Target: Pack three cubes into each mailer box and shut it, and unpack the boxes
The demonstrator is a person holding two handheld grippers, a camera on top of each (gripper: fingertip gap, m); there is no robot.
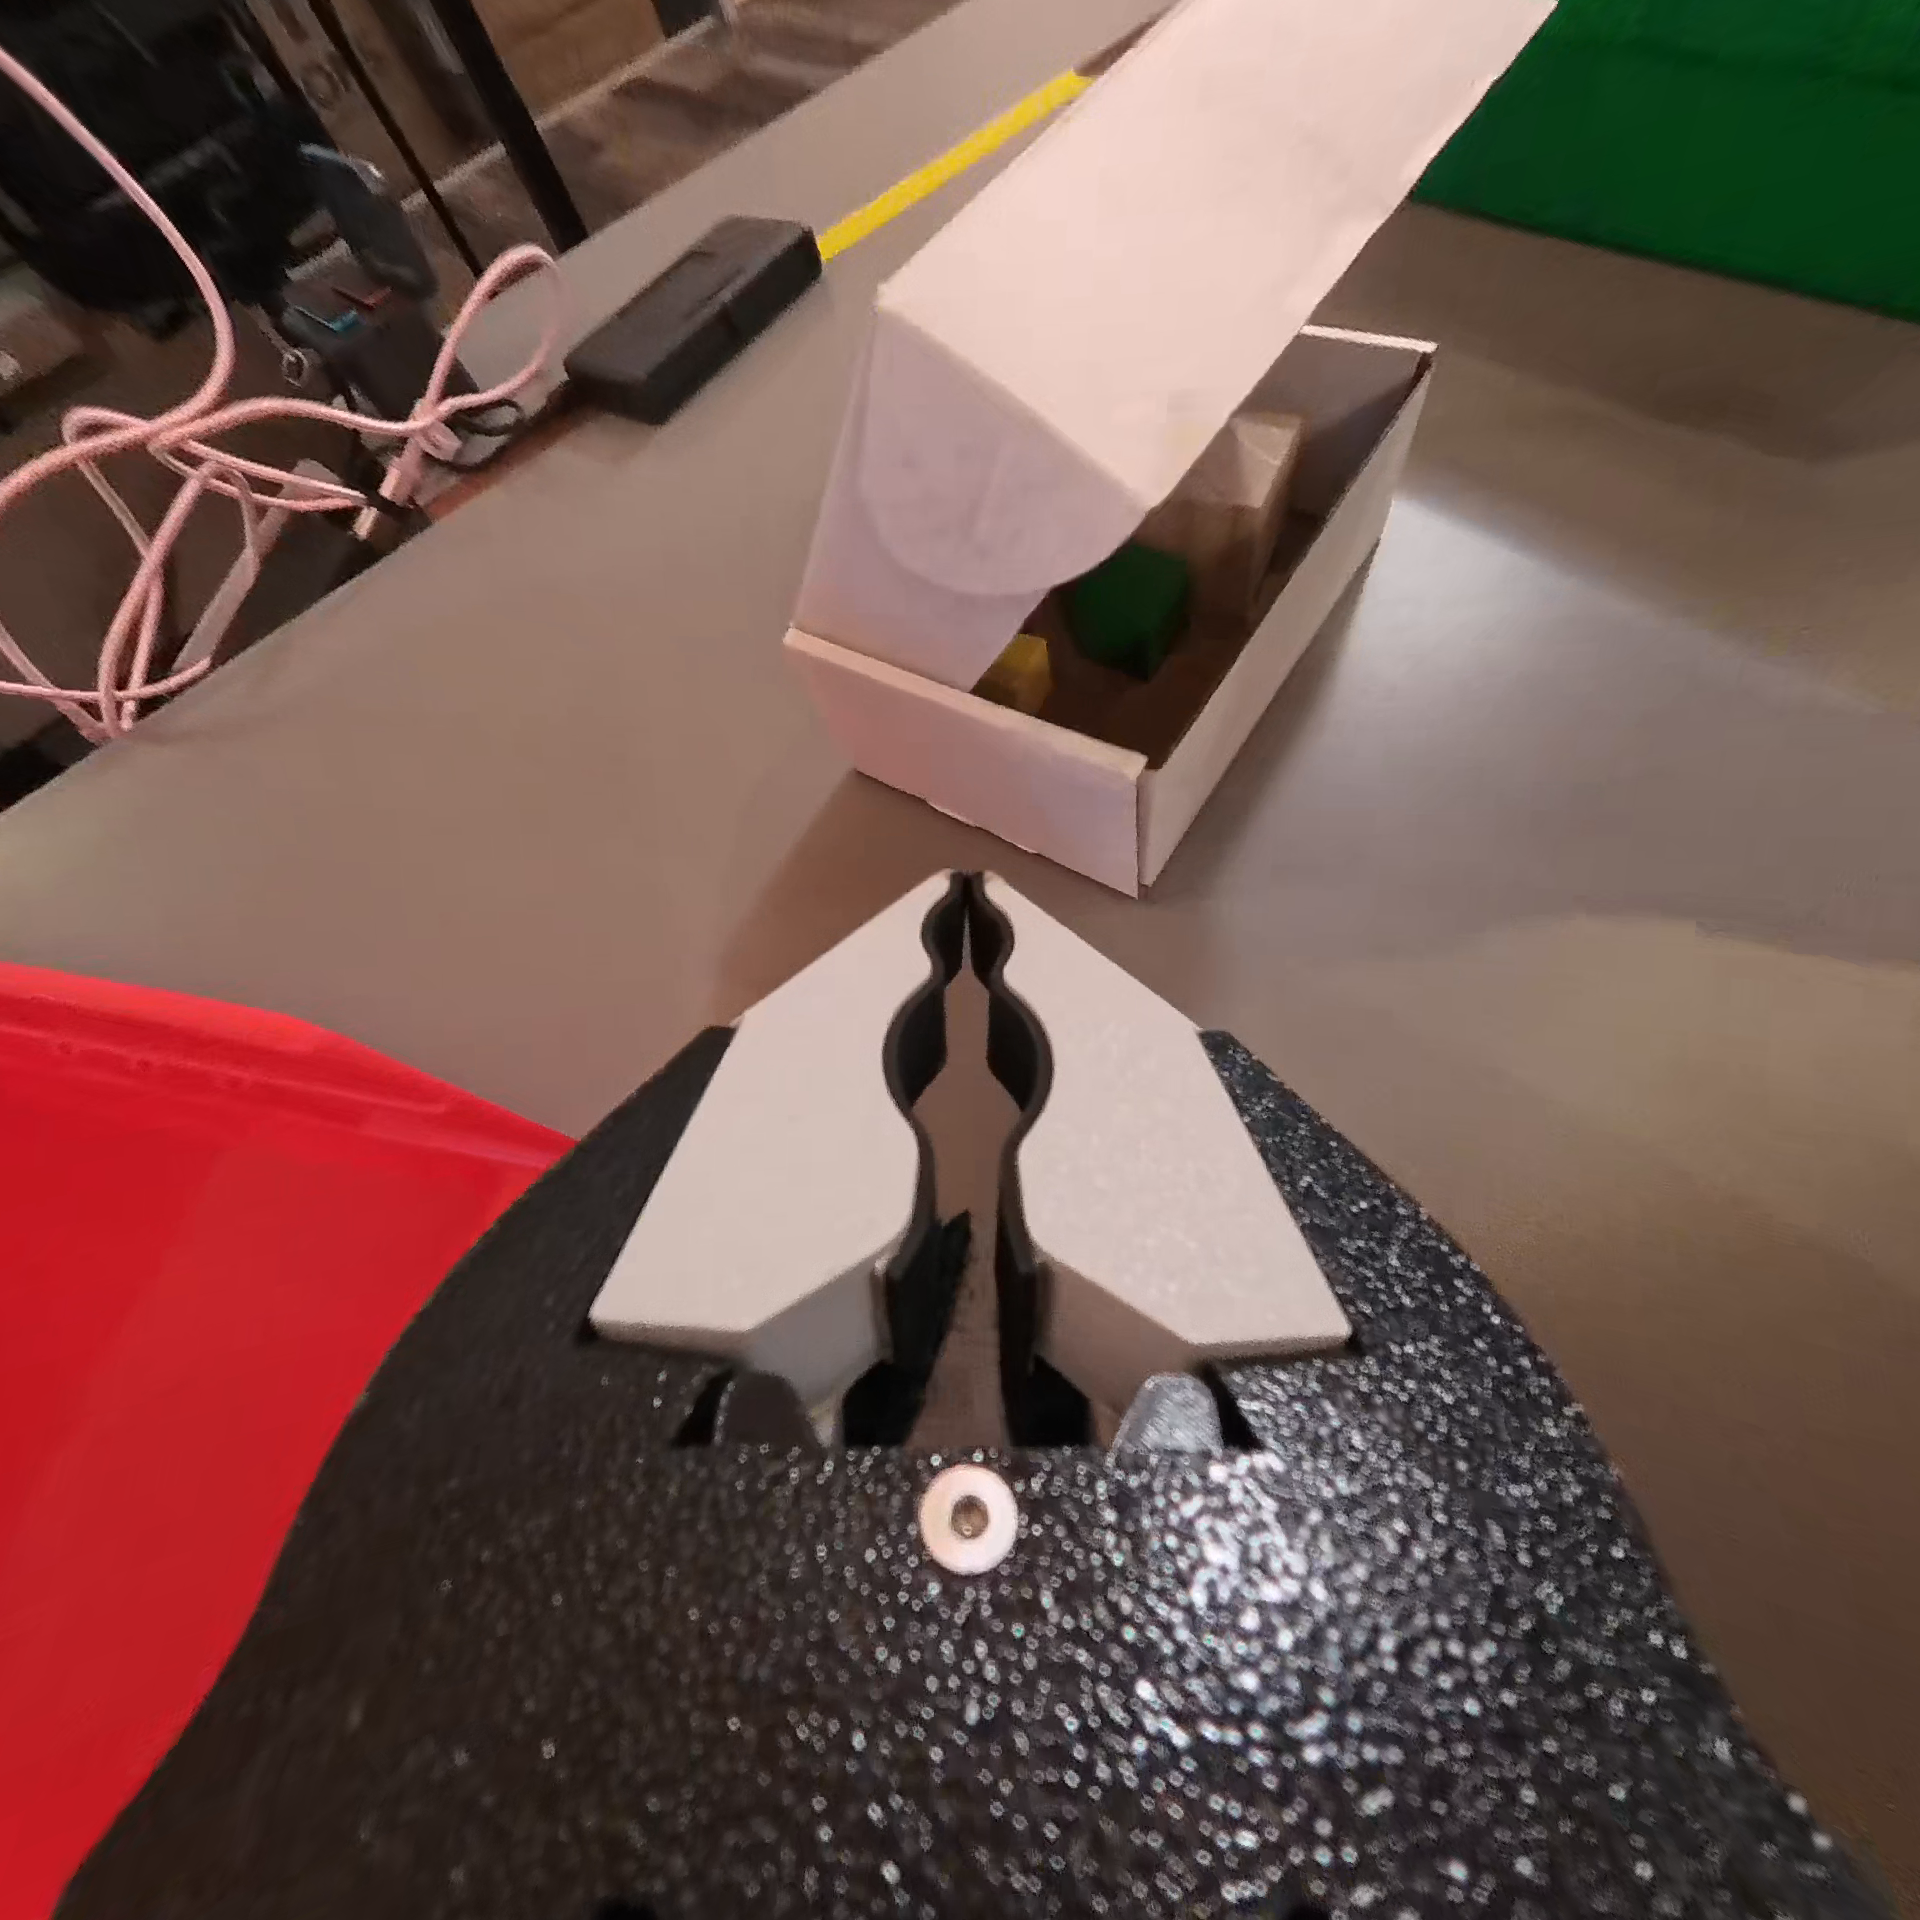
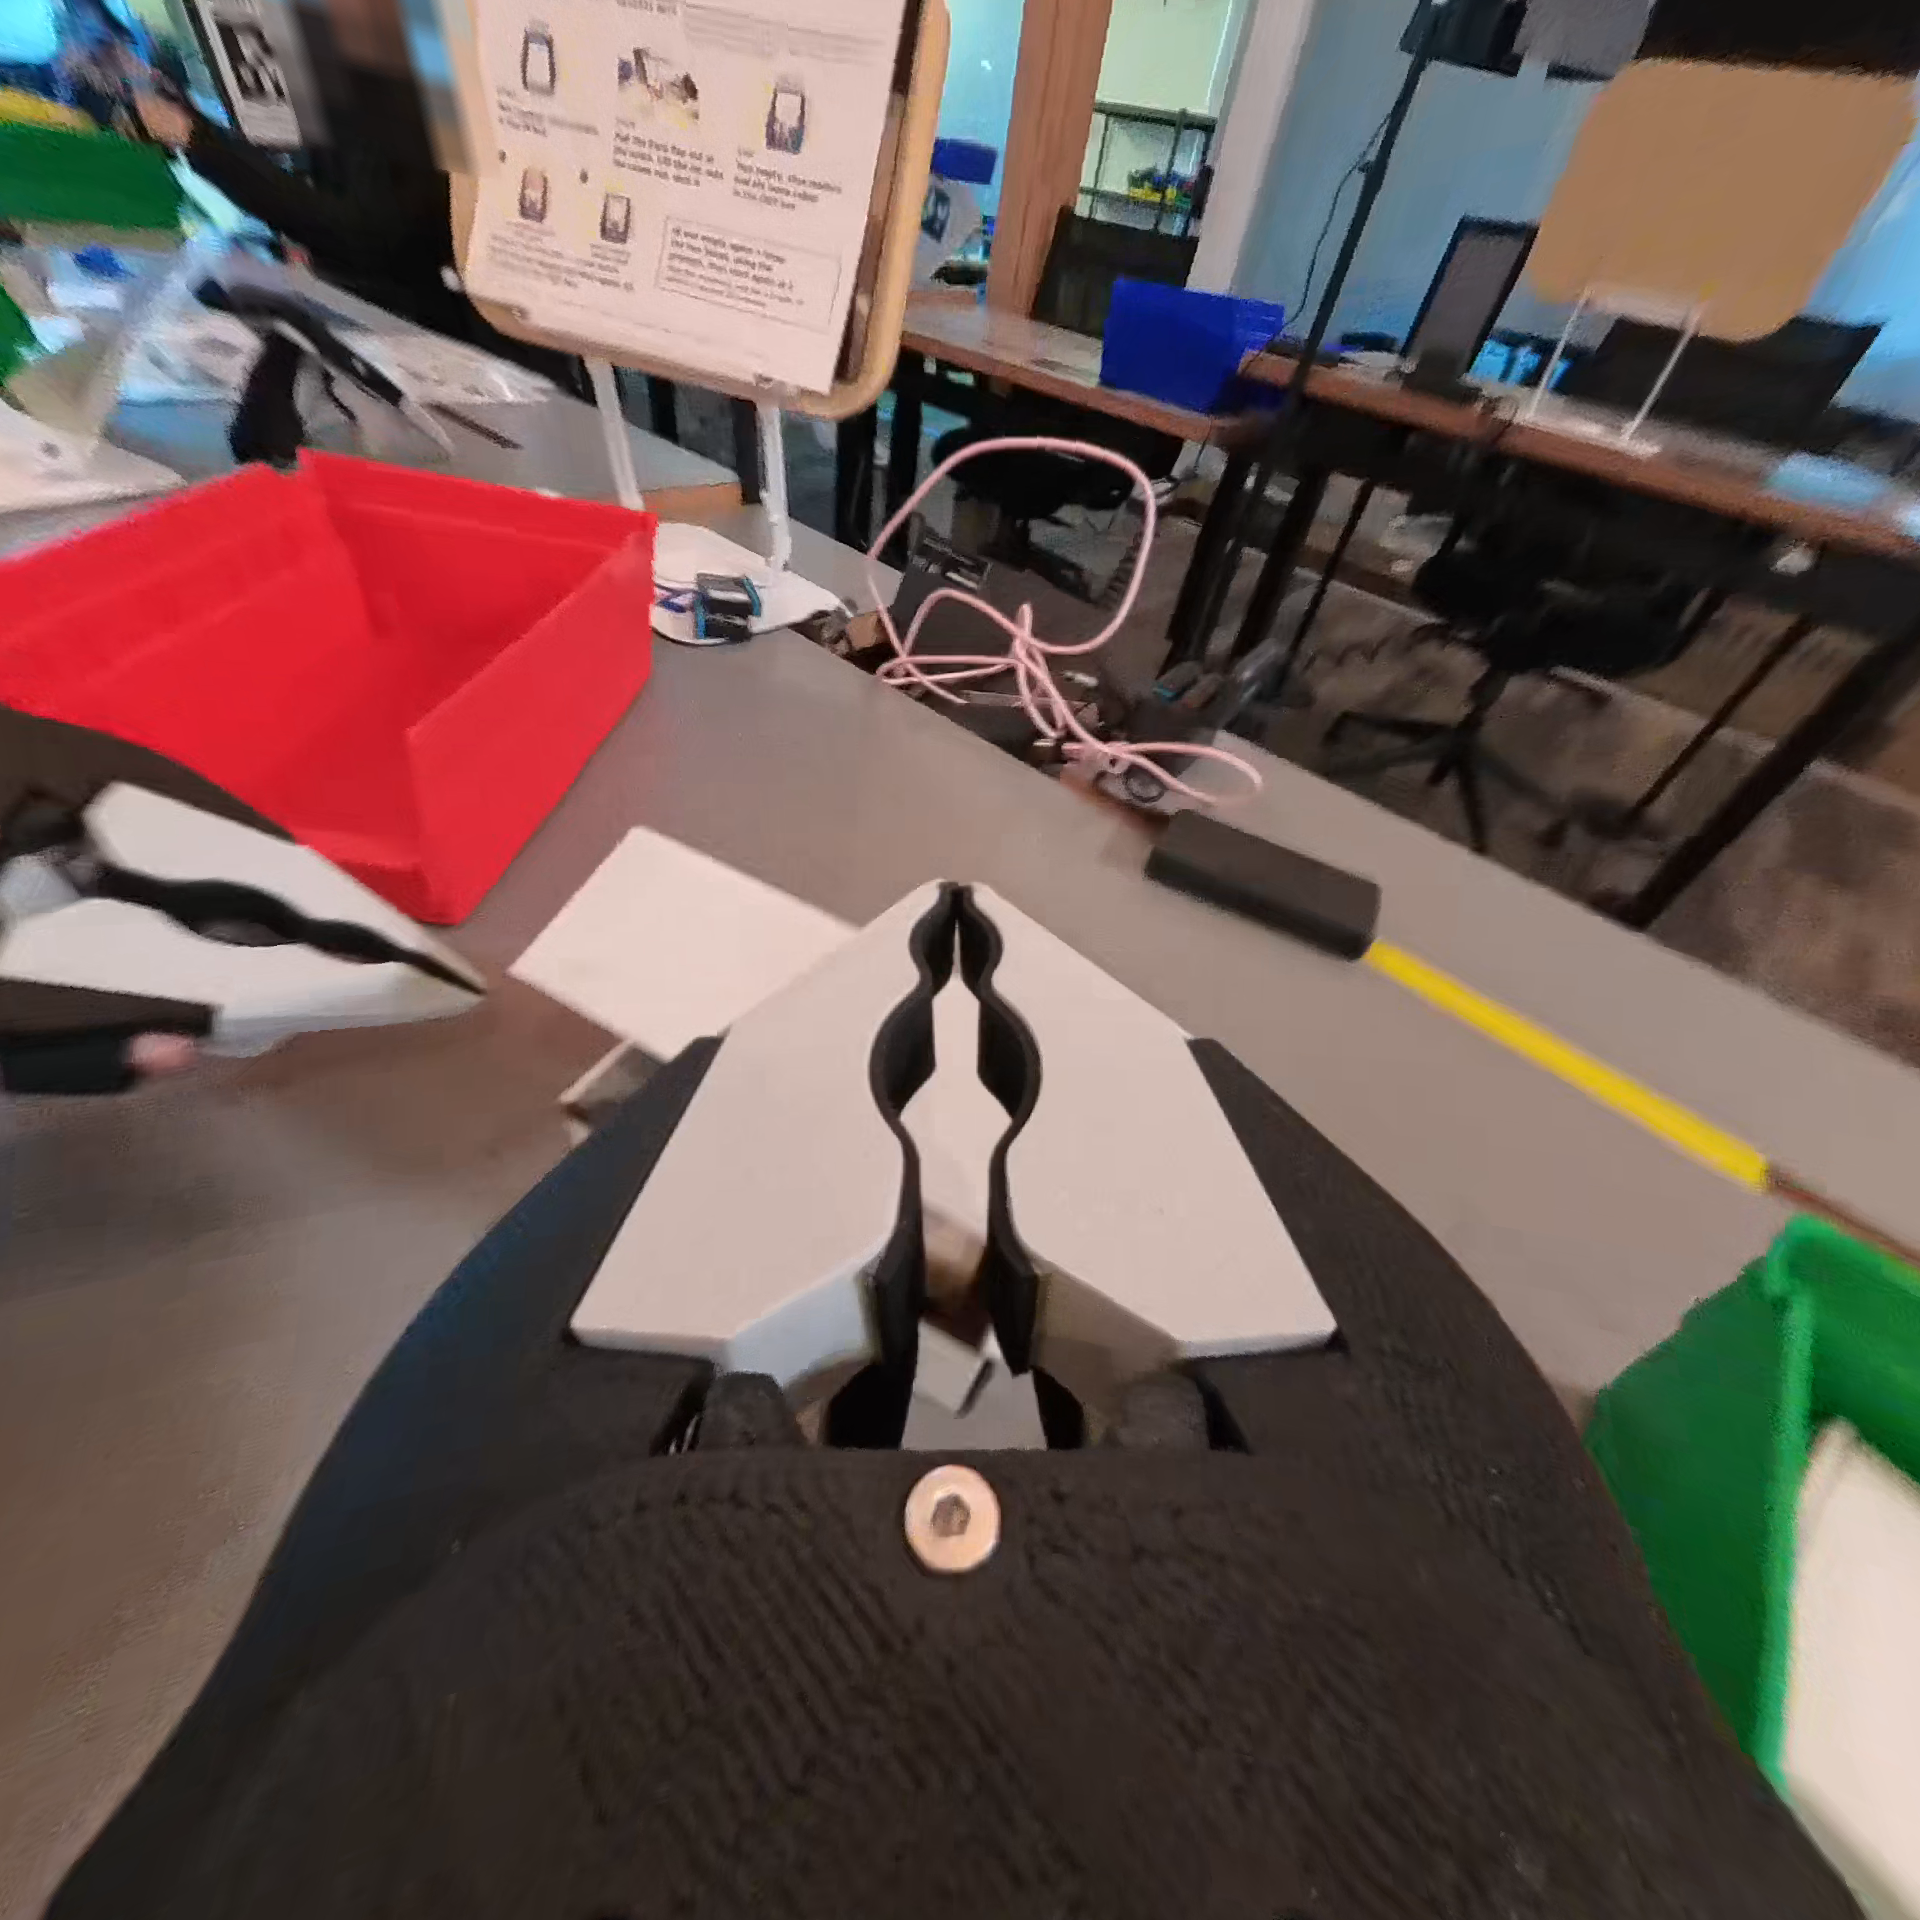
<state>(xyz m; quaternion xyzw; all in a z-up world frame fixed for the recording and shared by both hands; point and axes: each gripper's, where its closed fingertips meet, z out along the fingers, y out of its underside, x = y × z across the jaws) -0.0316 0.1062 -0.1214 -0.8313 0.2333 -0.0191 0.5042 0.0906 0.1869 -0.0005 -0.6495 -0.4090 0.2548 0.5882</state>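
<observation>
A white mailer box [image 1: 997,769] stands on the grey table ahead of my left gripper [image 1: 966,883], which is shut with nothing between its pads, just short of the box's near corner. The box's lid [image 1: 1122,312] stands half raised. Inside I see a green cube [image 1: 1127,613], a yellow cube [image 1: 1018,670] and a plain wooden cube [image 1: 1262,488]. In the right wrist view my right gripper [image 2: 954,891] is shut with nothing in it, above the white lid [image 2: 665,940]. The left gripper [image 2: 457,977] shows at the left edge there, also shut.
A red bin [image 2: 343,665] stands left of the box and a green bin [image 2: 1766,1455] at the right. A black block [image 2: 1262,899], pink cables [image 2: 1039,665] and a yellow tape line [image 2: 1558,1060] lie along the table's far edge. A sign board [image 2: 686,177] stands behind. There is about 20 centimetres between the tips of the two grippers. Between my right fingertips and the white lid [image 2: 665,940] there is roughly 9 centimetres. Look for it in the left wrist view [image 1: 1120,273] too.
</observation>
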